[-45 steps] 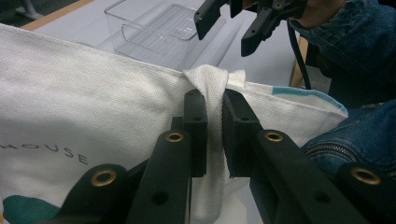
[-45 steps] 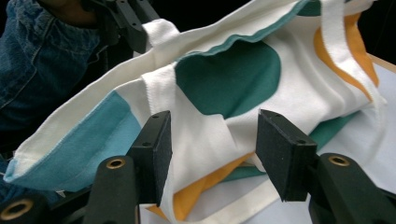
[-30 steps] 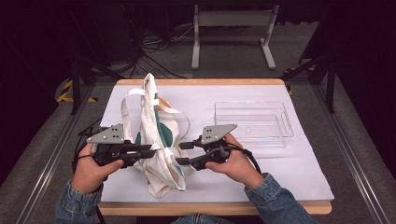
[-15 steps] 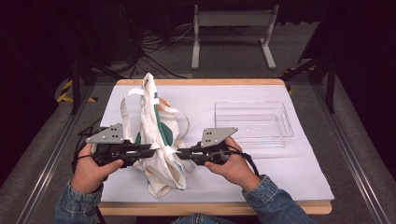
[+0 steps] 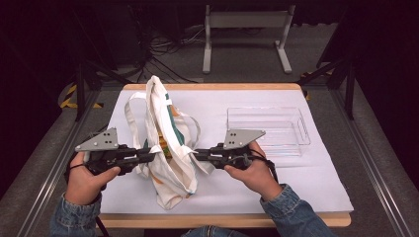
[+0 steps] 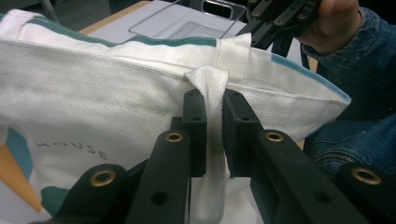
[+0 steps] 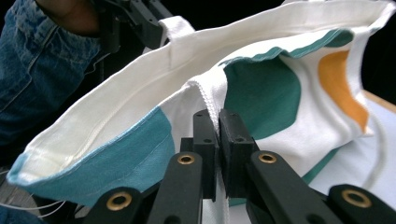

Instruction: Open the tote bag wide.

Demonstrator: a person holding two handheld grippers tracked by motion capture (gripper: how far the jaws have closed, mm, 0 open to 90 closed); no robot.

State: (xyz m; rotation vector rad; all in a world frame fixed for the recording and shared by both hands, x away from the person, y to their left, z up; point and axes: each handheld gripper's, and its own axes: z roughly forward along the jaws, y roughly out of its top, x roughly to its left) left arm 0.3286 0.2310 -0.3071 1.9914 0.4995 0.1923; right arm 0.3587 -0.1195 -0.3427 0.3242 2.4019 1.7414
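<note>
Two tongs, the left tongs (image 5: 148, 156) and right tongs (image 5: 196, 154), each pinch shut on the tote bag (image 5: 170, 148) beside the clear tray (image 5: 267, 131); uneven pulling could slip a strap free, I'd guess.

Left gripper (image 6: 214, 135) pinches strap (image 6: 212, 93) — tote bag (image 6: 93, 107).

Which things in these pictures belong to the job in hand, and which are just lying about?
In the job:
tote bag, held at its mouth from both sides
left gripper, shut on a bag strap
right gripper, shut on the bag's opposite edge

Lying about:
clear plastic tray, apart from the bag
white table cover
</note>
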